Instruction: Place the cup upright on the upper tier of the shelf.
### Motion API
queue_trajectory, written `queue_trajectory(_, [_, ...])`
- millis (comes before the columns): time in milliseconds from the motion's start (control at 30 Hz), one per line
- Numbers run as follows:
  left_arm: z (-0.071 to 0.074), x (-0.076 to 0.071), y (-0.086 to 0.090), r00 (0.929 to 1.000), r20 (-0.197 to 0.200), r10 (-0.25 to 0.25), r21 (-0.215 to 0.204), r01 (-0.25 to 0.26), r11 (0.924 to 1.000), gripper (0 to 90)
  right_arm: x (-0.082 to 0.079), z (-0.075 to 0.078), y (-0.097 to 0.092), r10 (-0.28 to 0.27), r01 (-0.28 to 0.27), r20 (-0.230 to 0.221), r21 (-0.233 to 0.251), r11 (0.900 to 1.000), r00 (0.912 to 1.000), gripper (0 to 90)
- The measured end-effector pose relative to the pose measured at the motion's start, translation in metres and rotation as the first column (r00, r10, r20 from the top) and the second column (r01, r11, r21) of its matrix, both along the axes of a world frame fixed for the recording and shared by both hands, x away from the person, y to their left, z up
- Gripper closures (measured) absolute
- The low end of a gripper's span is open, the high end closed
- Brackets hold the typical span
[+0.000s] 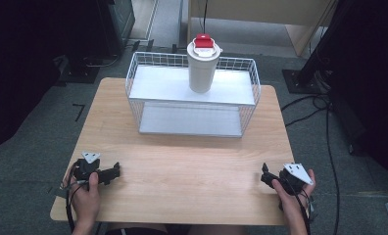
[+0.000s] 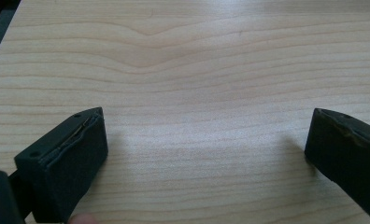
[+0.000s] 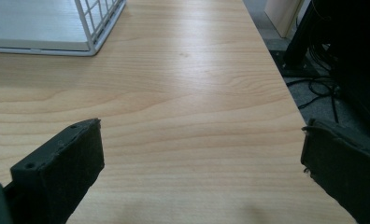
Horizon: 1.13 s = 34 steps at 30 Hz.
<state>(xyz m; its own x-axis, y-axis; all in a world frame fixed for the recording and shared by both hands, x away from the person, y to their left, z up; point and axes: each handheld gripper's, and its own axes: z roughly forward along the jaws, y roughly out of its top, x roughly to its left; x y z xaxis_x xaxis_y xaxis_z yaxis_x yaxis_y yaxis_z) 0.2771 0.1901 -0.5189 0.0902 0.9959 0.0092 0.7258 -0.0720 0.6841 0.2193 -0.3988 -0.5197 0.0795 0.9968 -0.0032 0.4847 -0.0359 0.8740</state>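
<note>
Your left claw (image 1: 114, 171) and right claw (image 1: 265, 177) rest wide apart on the pale wooden bench (image 1: 192, 161), holding nothing, likely staged for the white lidded cup (image 1: 202, 68) on the white wire shelf rack (image 1: 192, 90).

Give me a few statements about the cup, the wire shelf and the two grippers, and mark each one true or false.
1. The white cup stands upright on the upper level of the wire shelf. True.
2. The cup's lid is blue. False: it is white with a red part on top.
3. The left gripper has its jaws spread with nothing between them. True.
4. The right gripper is clamped on the cup. False: it is open over bare table, far from the cup.
5. The shelf's lower level holds a bowl. False: it looks bare.
</note>
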Motion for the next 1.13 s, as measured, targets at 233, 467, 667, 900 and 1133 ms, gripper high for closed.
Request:
queue_trajectory(233, [0.0,0.0,0.0,1.0,0.0,0.0,0.0,0.0,1.0,0.0,-0.007,-0.002,-0.012,0.024,-0.023,-0.125,0.007,0.9997,0.9919,0.0])
queue_trajectory(467, [0.0,0.0,0.0,1.0,0.0,0.0,0.0,0.0,1.0,0.0,-0.012,-0.006,-0.014,0.065,-0.063,-0.257,0.014,0.9979,0.9643,0.0])
queue_trajectory(667, [0.0,0.0,0.0,1.0,0.0,0.0,0.001,0.0,1.0,0.0,-0.017,-0.007,-0.017,0.092,-0.082,-0.266,0.05,0.9954,0.9595,0.0])
queue_trajectory(900, [0.0,0.0,0.0,1.0,0.001,0.0,0.0,0.0,1.0,0.0,-0.017,-0.007,-0.017,0.093,-0.083,-0.265,0.048,0.9954,0.9597,0.0])
queue_trajectory(1133, [0.0,0.0,0.0,1.0,0.001,0.0,0.0,0.0,1.0,0.0,-0.017,-0.007,-0.017,0.093,-0.083,-0.265,0.048,0.9954,0.9597,0.0])
